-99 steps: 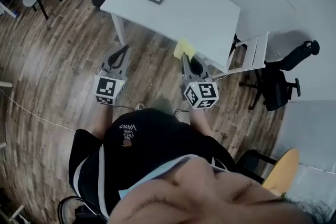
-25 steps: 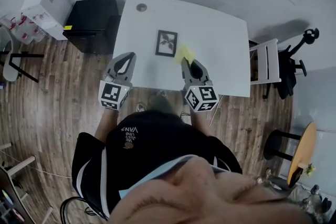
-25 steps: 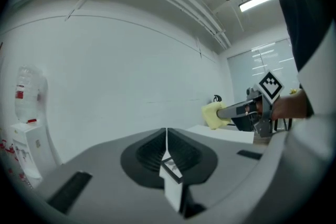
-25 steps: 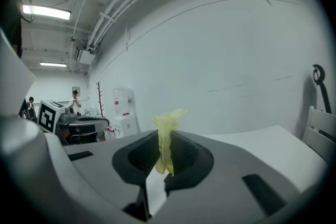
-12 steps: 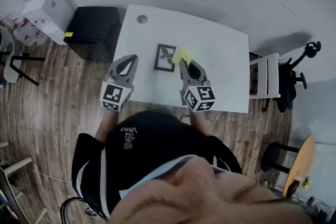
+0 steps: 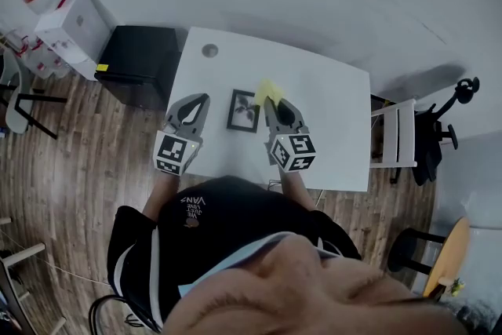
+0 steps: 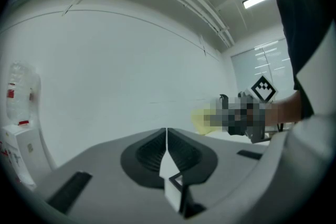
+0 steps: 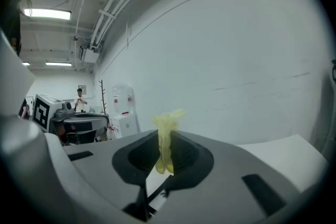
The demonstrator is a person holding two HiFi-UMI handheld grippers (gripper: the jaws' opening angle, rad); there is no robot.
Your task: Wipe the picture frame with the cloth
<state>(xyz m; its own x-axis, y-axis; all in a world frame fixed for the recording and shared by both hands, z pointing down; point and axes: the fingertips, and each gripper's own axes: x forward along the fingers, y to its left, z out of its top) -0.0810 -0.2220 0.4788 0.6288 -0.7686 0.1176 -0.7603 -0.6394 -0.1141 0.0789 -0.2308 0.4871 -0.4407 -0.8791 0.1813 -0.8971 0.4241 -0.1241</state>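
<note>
A small black picture frame (image 6: 243, 111) lies flat on the white table (image 6: 329, 121), near its front edge. My right gripper (image 6: 271, 100) is shut on a yellow cloth (image 6: 267, 90), held just right of the frame's far corner. The right gripper view shows the cloth (image 8: 166, 139) pinched between the jaws and sticking up past them. My left gripper (image 6: 201, 100) is shut with nothing in it, hovering over the table's left edge, left of the frame. In the left gripper view the jaws meet in a thin line, and the frame is hidden from both gripper views.
A black cabinet (image 6: 140, 59) stands left of the table, with white boxes (image 6: 74, 23) beyond it. A round cable grommet (image 6: 209, 51) sits at the table's far left. A white folding chair (image 6: 396, 139) and a black office chair (image 6: 439, 118) stand to the right. The floor is wood.
Over four seconds the person has walked up to the table. Both grippers now reach over its front edge, and the right gripper has carried the cloth beside the frame.
</note>
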